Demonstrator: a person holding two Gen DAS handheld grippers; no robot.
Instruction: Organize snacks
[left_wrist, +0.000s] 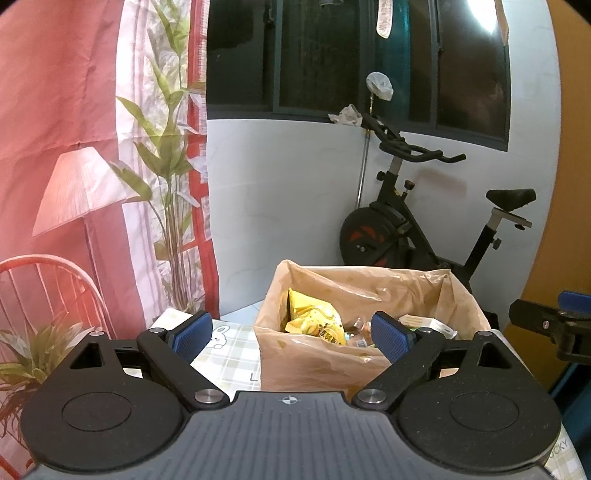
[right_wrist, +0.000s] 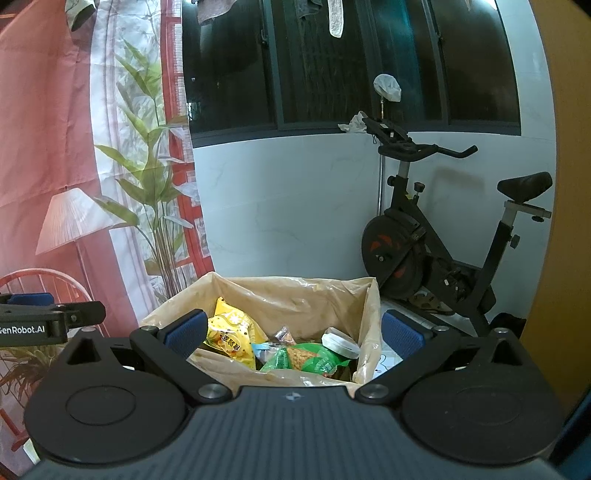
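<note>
An open brown paper bag (left_wrist: 317, 365) (right_wrist: 295, 291) full of snacks stands on the table in front of both grippers. Inside lie a yellow snack packet (left_wrist: 314, 321) (right_wrist: 231, 332), a green packet (right_wrist: 306, 360) and a round white tub (right_wrist: 340, 343). My left gripper (left_wrist: 291, 334) is open, its blue pads wide apart with nothing between them, just short of the bag's near wall. My right gripper (right_wrist: 293, 334) is open too, hovering over the bag's near rim and empty. Each gripper shows at the edge of the other's view.
The table wears a pale checked cloth (left_wrist: 229, 354). An exercise bike (left_wrist: 410, 229) (right_wrist: 436, 251) stands behind the bag by the white wall. A printed curtain (left_wrist: 92, 166) with plants and a lamp hangs at the left. Dark windows run above.
</note>
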